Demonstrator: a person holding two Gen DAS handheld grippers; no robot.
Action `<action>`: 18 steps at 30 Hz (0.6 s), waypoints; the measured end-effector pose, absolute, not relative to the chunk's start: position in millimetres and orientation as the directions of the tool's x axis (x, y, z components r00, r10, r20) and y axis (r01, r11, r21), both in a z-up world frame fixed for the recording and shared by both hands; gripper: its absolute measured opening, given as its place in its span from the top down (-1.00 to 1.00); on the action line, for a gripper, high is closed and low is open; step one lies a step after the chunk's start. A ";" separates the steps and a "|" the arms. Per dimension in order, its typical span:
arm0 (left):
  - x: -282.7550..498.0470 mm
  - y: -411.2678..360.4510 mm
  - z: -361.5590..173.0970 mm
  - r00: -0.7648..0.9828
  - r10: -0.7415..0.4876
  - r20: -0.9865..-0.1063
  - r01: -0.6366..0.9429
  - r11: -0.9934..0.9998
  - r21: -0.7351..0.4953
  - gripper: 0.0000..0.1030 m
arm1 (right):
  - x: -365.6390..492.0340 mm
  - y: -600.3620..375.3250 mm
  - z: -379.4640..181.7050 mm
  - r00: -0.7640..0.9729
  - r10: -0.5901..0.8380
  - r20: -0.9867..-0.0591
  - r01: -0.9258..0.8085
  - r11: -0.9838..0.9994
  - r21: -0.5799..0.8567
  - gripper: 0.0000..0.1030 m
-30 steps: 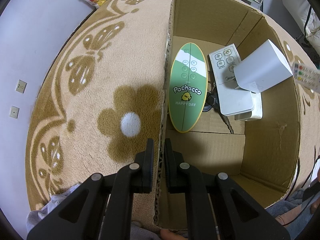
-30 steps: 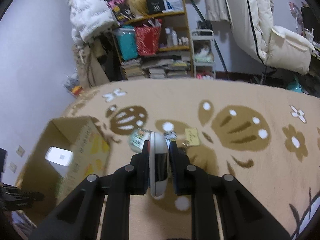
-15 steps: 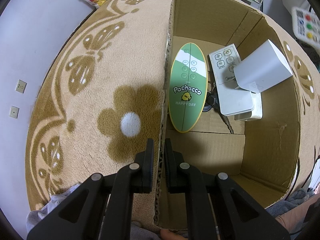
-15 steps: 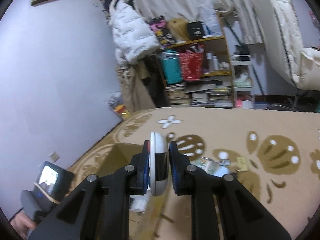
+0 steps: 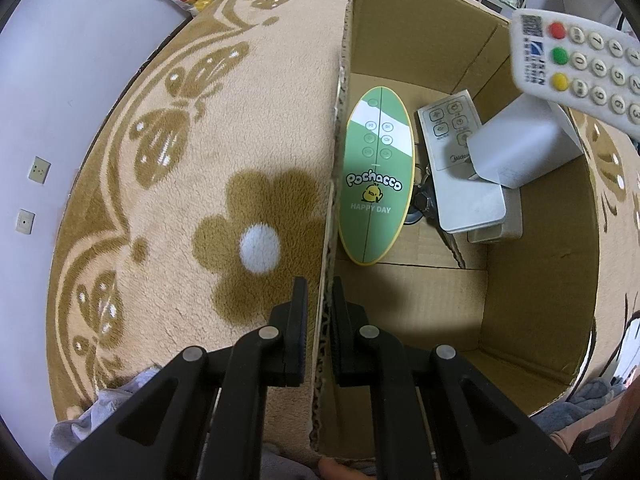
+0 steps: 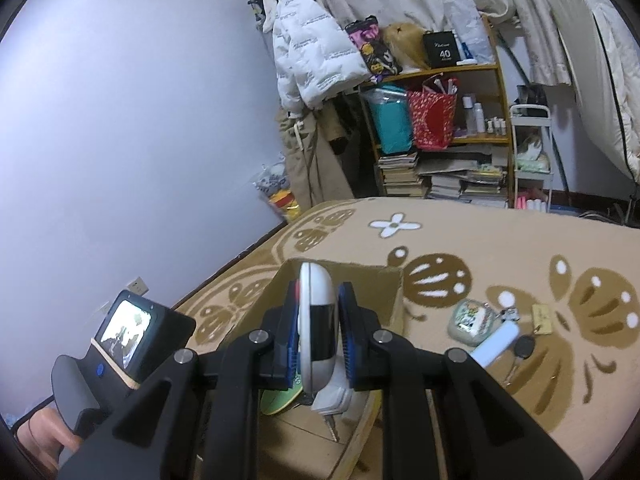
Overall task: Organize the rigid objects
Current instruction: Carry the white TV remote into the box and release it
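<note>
Left tool [image 5: 319, 312]: clamped on cardboard box [image 5: 536, 280] left wall. Right tool [image 6: 319, 332]: clamped on white remote [image 6: 316, 320], above the box. Inside: green oval remote [image 5: 376, 180].

The cardboard box [image 5: 532, 280] was plain brown. Inside it lay a green oval remote [image 5: 375, 176] with a white band, yellow rim and yellow chick. Outside the box, the carpet [image 5: 200, 152] was beige with brown flowers and butterflies.
</note>
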State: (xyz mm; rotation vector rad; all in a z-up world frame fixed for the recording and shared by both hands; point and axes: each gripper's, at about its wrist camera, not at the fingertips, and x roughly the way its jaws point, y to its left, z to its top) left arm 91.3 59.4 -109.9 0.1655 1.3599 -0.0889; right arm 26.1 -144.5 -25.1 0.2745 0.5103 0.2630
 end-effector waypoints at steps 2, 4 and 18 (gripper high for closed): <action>91.4 59.1 -110.0 0.208 0.032 -0.978 0.159 0.985 0.066 0.82 | 27.9 -142.6 -27.5 0.834 0.324 -0.447 -0.185 0.927 0.326 0.62; 91.3 59.6 -109.9 0.208 0.032 -0.978 0.159 0.985 0.066 0.82 | 27.9 -138.4 -31.8 0.826 0.332 -0.456 -0.193 0.926 0.324 0.62; 91.4 60.5 -110.0 0.206 0.026 -0.978 0.158 0.986 0.060 0.81 | 35.0 -121.6 -73.9 0.748 0.322 -0.581 -0.190 0.942 0.277 0.62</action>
